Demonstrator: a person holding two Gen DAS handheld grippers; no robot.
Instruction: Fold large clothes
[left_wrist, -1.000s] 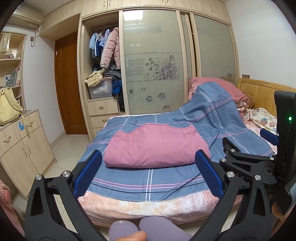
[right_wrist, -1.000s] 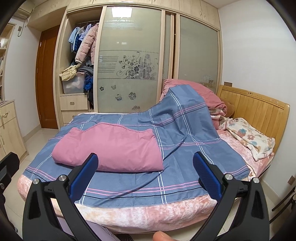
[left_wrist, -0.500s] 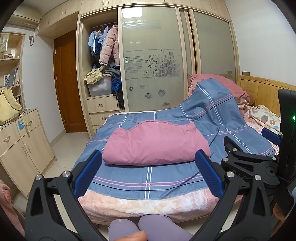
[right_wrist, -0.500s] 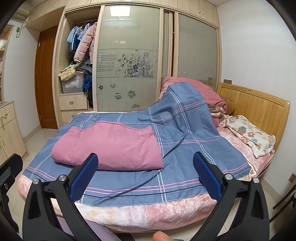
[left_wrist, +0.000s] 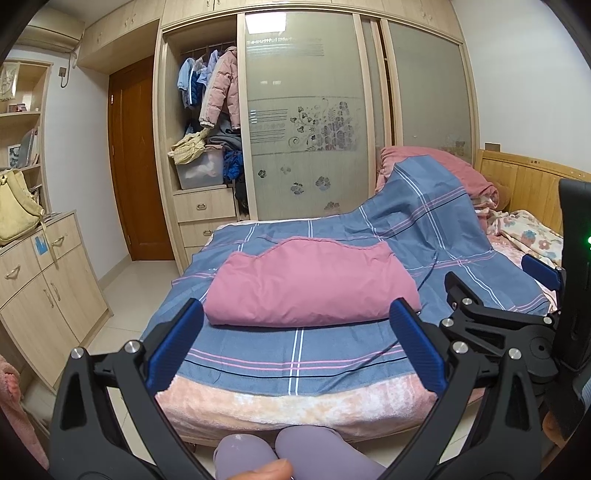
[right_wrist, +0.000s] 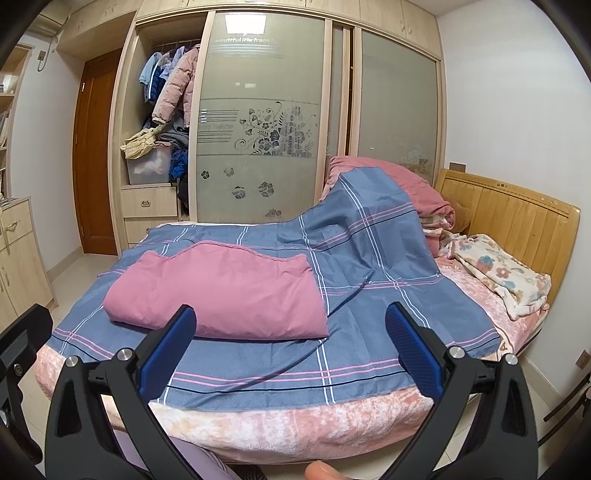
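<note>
With the pink garment (left_wrist: 312, 282) lying folded on the bed (left_wrist: 295, 402), both the left gripper (left_wrist: 295, 350) and right gripper (right_wrist: 291, 349) hang back, jaws open and empty, so the next move is probably a reach for another edge.

bedroom, white walls (right_wrist: 498, 110), pale tiled floor (left_wrist: 122, 284). full-height wardrobe (left_wrist: 303, 122) on far wall, frosted sliding doors with flower print, left bay open, drawers (left_wrist: 205, 206) below. brown wooden door (left_wrist: 138, 162) left of it. light-wood cabinet (left_wrist: 40, 280) at left. wooden headboard (right_wrist: 509, 225) at right. ceiling light reflected in glass.
</note>
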